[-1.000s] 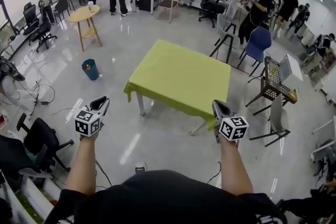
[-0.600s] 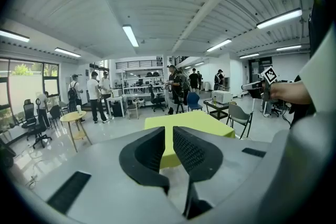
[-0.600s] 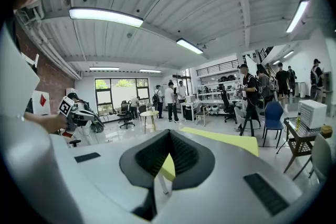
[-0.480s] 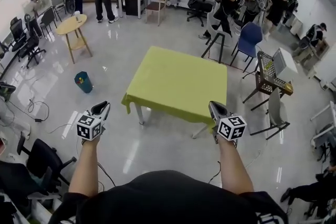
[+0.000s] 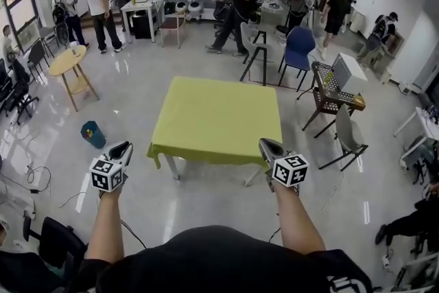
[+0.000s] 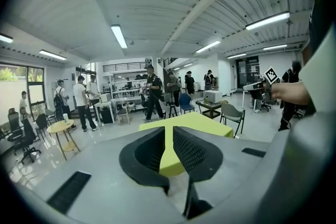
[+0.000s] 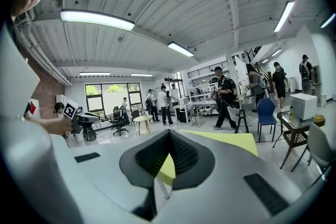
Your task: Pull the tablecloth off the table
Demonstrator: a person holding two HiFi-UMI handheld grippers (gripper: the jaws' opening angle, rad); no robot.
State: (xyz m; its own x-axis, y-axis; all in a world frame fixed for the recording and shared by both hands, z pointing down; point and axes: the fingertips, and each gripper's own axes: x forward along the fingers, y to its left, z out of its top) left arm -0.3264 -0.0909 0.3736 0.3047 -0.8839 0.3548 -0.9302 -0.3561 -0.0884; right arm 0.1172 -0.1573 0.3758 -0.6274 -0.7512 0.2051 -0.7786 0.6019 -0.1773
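A: Where's the tablecloth?

B: Spread flat over the surface, hem hanging on all sides. Both tools are short of it. Left tool is barely ajar and empty. Right tool is pressed together and empty.

A: Handling?

B: Looks light and soft, likely to bunch and slide freely. I'd pinch the hanging near hem at its two corners, one per tool.

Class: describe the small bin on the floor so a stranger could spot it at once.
Find the yellow-green tablecloth mid-room. Left of it in the head view, on the floor, stands the bin. It alone is teal and bucket-shaped.
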